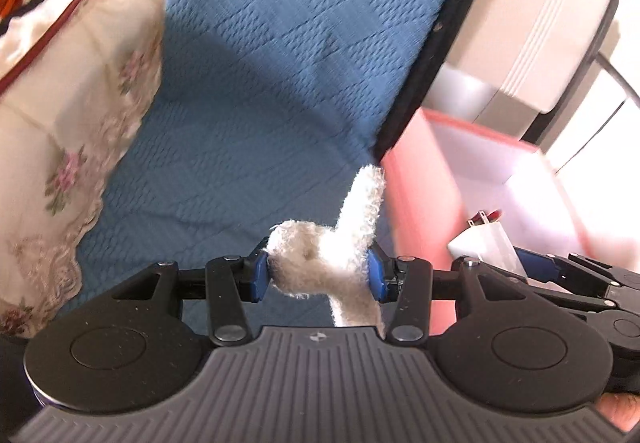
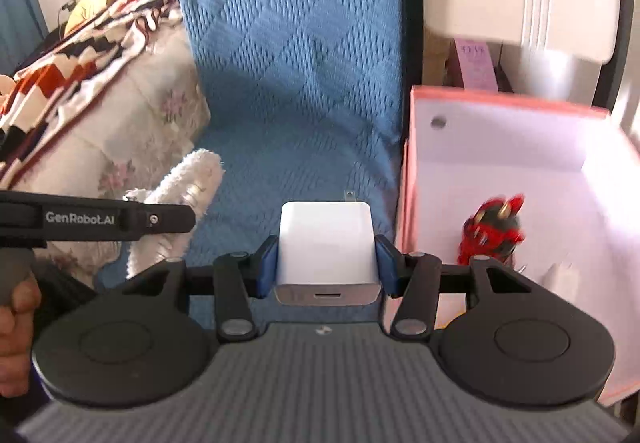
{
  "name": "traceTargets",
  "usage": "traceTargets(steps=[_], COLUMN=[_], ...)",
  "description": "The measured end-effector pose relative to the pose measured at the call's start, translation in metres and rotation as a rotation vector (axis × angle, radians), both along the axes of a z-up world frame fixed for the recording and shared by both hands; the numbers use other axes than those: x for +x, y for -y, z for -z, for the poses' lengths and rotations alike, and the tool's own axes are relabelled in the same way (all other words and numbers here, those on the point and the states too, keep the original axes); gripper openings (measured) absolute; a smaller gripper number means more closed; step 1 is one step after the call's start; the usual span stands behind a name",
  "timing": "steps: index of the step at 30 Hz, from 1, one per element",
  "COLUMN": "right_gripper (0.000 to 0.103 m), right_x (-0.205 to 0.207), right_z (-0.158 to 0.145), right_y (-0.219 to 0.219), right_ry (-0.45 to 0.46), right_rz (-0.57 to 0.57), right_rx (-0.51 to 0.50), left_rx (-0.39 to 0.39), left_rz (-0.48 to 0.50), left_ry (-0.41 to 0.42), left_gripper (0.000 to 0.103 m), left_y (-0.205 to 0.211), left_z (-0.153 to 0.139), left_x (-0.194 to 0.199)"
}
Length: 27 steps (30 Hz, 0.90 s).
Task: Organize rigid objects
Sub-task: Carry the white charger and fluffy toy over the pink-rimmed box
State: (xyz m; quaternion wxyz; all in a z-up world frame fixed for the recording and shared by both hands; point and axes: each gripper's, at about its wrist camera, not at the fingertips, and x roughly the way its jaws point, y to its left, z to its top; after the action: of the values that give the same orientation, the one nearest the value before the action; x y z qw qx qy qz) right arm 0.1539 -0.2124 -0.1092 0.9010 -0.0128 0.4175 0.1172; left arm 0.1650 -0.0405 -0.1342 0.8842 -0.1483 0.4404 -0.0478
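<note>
Right tongs clamp the white charger, left tongs a fuzzy toy; carry the charger level over the pink box rim before releasing.

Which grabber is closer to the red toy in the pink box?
Right. The right gripper, clamped on the white charger, is just beside the pink box holding the red toy. The left gripper, holding the fuzzy white toy, sits farther left over the blue blanket.
</note>
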Motion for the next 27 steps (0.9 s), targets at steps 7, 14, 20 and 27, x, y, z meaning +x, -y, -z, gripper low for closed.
traceTargets(steps=[7, 14, 20, 27], right_gripper=[0.053, 0.053, 0.053, 0.053], right_x=[0.006, 0.011, 0.019, 0.029], right_z=[-0.041, -0.071, -0.075, -0.038], right_y=[0.032, 0.072, 0.112, 0.161], right_ry=[0.061, 0.097, 0.115, 0.049], right_rz=[0.016, 0.043, 0.092, 0.147], right_rx=[0.006, 0.014, 0.019, -0.005], left_rx=[-0.012, -0.048, -0.049, -0.031], left_rz=[0.019, 0.072, 0.097, 0.115], left_ry=[0.049, 0.091, 0.106, 0.031], left_gripper=[0.053, 0.053, 0.053, 0.053], left_y=[0.037, 0.090, 0.131, 0.172], left_z=[-0.045, -0.075, -0.079, -0.033], left_x=[0.019, 0.038, 0.058, 0.076])
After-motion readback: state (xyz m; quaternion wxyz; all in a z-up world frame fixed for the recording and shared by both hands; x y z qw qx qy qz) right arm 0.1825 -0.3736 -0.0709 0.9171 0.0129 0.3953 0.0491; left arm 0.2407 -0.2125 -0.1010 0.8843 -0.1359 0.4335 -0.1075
